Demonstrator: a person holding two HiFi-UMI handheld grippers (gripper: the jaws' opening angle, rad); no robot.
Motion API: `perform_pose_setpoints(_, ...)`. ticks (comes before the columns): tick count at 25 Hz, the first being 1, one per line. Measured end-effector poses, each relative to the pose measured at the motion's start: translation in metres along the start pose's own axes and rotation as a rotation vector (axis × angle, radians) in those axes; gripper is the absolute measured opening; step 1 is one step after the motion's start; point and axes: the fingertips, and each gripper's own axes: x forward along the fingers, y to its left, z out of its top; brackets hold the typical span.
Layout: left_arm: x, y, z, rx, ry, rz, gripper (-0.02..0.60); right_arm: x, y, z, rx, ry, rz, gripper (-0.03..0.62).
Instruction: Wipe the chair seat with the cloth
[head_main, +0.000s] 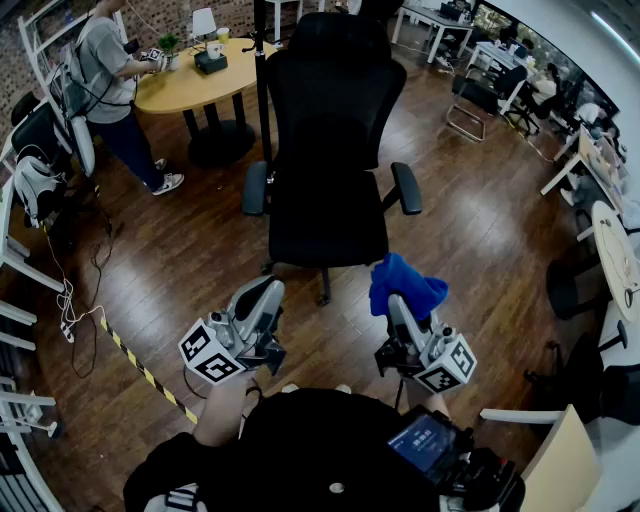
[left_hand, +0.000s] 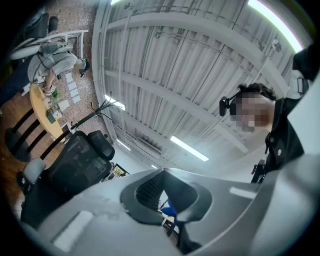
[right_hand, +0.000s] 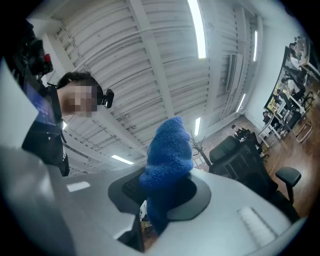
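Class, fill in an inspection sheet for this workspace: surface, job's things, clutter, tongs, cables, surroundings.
Surface: black chair seat bare.
Job's things: blue cloth off the seat, bunched in the right tongs.
Clutter: nothing seen on the seat.
Tongs: right tongs shut on the cloth; left tongs shut, empty.
Cables: white cable on the wooden floor, left.
Surroundings: striped tape, round table with a person beside it.
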Motion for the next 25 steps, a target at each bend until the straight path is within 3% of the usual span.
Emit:
perform_pose_setpoints(6, -0.003, 0.022, 0.015, 0.003, 0.008, -0.014, -0.009, 0.023, -0.004, -0.014, -0.016, -0.004, -0.001, 0.083)
perform_pose_setpoints(11, 0.017, 0.055, 0.017, -0.006, 0.019, -0.008, -0.009, 0.048, -0.035, -0.019, -0.019, 0.005, -0.005, 0.082)
perform_pose_setpoints(19, 0.101, 0.161, 0.005, 0.022, 0.049, 0.045, -0.009, 0.109, -0.164, -0.023, 0.021, 0.005, 0.028, 0.083)
perform_pose_setpoints(25, 0.185, 0.235, 0.018, 0.072, 0.044, 0.107, -0.009, 0.173, -0.262, 0.003, 0.068, 0.023, 0.061, 0.083)
